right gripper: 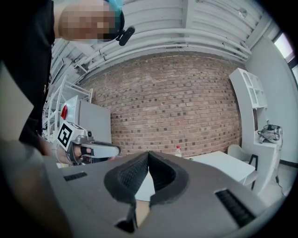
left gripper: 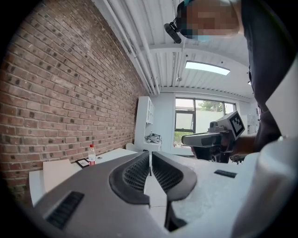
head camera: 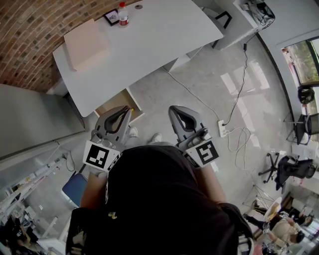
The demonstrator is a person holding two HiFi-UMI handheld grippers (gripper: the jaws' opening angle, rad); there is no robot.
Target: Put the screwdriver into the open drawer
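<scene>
An open drawer (head camera: 114,104) with a pale wooden inside juts out under the white table (head camera: 149,40). A small yellow bit (head camera: 132,110) shows at the drawer's right edge; I cannot tell what it is. No screwdriver is clearly visible in any view. My left gripper (head camera: 121,110) (left gripper: 150,153) hangs just in front of the drawer, shut and empty. My right gripper (head camera: 178,110) (right gripper: 148,153) is level with it to the right, over the floor, also shut with nothing between its fingers. Each gripper view shows the other gripper beside it.
On the table lie a beige flat box (head camera: 84,44), a red-capped bottle (head camera: 122,14) and a small black-framed item (head camera: 111,17). A cable runs across the grey floor to a power strip (head camera: 223,128). A brick wall (head camera: 30,30) backs the table. A grey cabinet (head camera: 35,119) stands at left.
</scene>
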